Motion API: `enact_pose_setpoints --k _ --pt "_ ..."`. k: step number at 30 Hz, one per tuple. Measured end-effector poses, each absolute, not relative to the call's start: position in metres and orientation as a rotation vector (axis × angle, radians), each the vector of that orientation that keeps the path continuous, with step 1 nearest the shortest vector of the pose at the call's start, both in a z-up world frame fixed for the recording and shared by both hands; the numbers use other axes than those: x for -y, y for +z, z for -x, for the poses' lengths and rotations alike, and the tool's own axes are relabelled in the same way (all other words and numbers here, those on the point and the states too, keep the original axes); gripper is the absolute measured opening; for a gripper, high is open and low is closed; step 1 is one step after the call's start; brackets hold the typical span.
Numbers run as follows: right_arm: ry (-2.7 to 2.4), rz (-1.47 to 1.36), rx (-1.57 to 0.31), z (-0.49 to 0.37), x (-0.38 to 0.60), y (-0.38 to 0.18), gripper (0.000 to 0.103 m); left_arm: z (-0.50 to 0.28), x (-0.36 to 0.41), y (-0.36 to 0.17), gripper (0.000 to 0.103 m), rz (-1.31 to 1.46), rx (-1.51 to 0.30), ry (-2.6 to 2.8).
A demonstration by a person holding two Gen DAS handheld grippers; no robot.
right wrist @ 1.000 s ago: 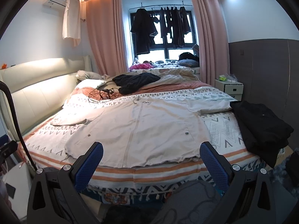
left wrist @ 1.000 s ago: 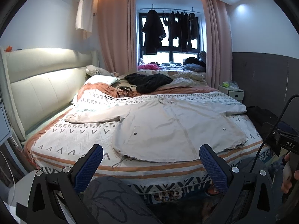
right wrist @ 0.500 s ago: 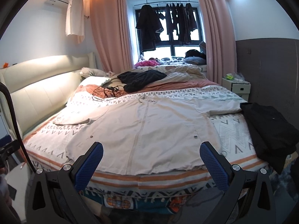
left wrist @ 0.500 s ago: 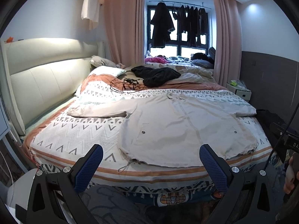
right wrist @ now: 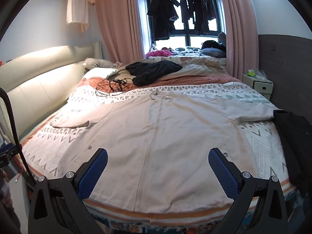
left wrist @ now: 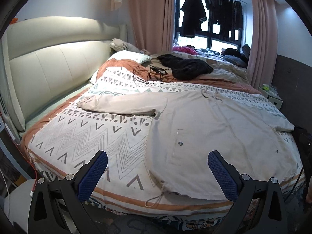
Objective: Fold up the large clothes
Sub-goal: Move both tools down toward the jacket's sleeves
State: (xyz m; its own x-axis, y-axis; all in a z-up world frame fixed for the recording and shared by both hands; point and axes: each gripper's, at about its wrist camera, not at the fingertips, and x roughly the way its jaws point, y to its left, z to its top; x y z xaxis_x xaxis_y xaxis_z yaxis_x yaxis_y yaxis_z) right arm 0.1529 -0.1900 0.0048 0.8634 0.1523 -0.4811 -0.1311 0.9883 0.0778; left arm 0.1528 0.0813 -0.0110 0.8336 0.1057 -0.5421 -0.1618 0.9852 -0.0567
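Open patterned blanket [left wrist: 93, 136] left of the beige jacket [right wrist: 156, 136], with nothing lying on it. Farther back, tangled black cables [left wrist: 152, 74] and a black garment [right wrist: 154, 72]. Along the right bed edge, dark clothing [right wrist: 294, 142] touching the jacket's sleeve end.

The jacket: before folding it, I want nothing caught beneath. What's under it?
The jacket lies flat on the patterned blanket, which shows all round it. Whatever sits directly beneath is covered; no bulges show.

bed [right wrist: 259, 152] | patterned cover | beige jacket [right wrist: 156, 136] flat; black garment [right wrist: 154, 71]; cables [right wrist: 115, 86]
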Motion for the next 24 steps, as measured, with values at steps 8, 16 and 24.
enact_pose_setpoints --k 8,16,24 --pt "0.177 -0.025 -0.570 -0.226 0.165 -0.006 0.103 -0.213 -0.115 -0.031 0.099 0.144 -0.648 0.197" --pt "0.212 0.003 -0.659 -0.293 0.131 -0.021 0.103 -0.263 -0.146 -0.042 0.095 0.188 -0.704 0.240" --pt "0.246 0.033 -0.711 -0.341 0.099 -0.038 0.103 -0.304 -0.185 -0.054 0.088 0.229 -0.742 0.278"
